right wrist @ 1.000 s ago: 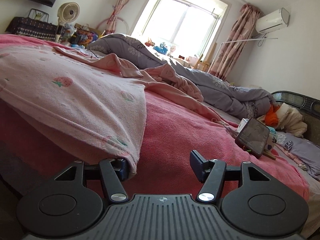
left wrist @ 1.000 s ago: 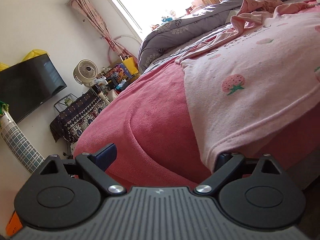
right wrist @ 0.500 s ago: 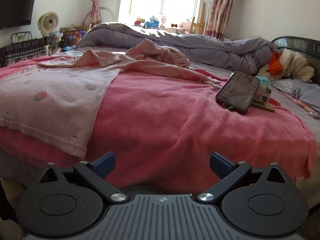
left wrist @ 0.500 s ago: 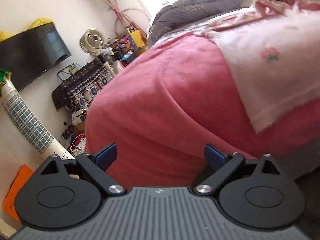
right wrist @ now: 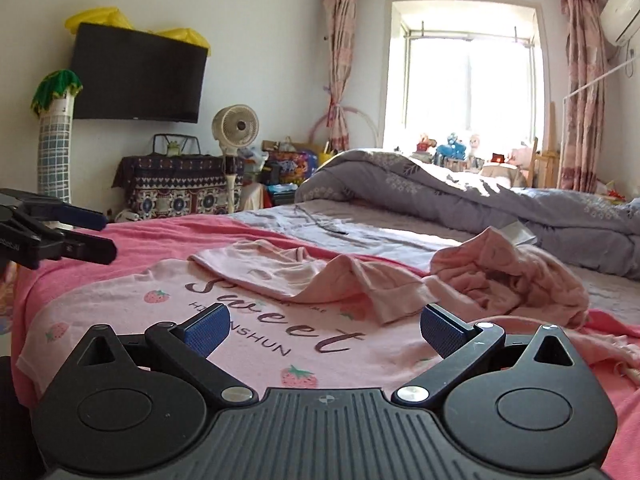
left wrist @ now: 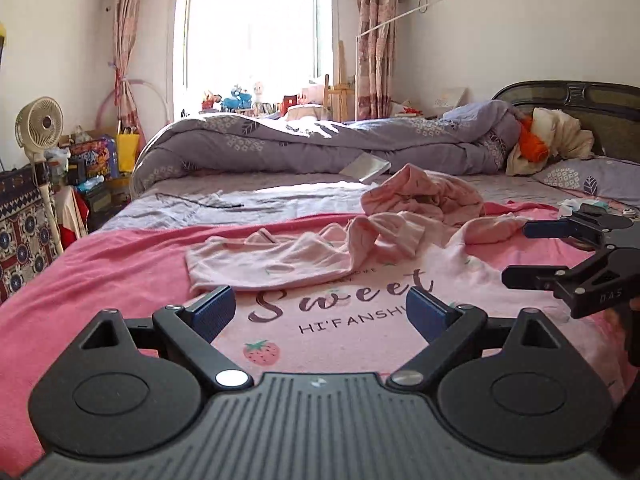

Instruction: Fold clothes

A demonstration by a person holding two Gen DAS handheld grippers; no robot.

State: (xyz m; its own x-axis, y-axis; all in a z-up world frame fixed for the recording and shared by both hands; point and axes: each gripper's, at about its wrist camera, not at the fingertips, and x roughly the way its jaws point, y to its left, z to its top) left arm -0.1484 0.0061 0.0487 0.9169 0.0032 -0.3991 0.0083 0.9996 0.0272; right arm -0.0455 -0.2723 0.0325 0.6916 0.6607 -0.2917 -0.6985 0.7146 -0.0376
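Both my left tool (left wrist: 320, 312) and right tool (right wrist: 324, 330) are spread wide, gripping nothing, above the pink strawberry pajama top (left wrist: 360, 320) lying on the bed's pink blanket (left wrist: 100, 280).

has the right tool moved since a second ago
Yes. The right tool has risen and swung left: the window now sits right of centre, and the pink shirt, earlier at its fingers, lies flat below its open fingers.

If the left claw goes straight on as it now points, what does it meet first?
Probably the pink strawberry shirt spread on the bed; the open left claw points slightly down at its printed front. Depth is uncertain.
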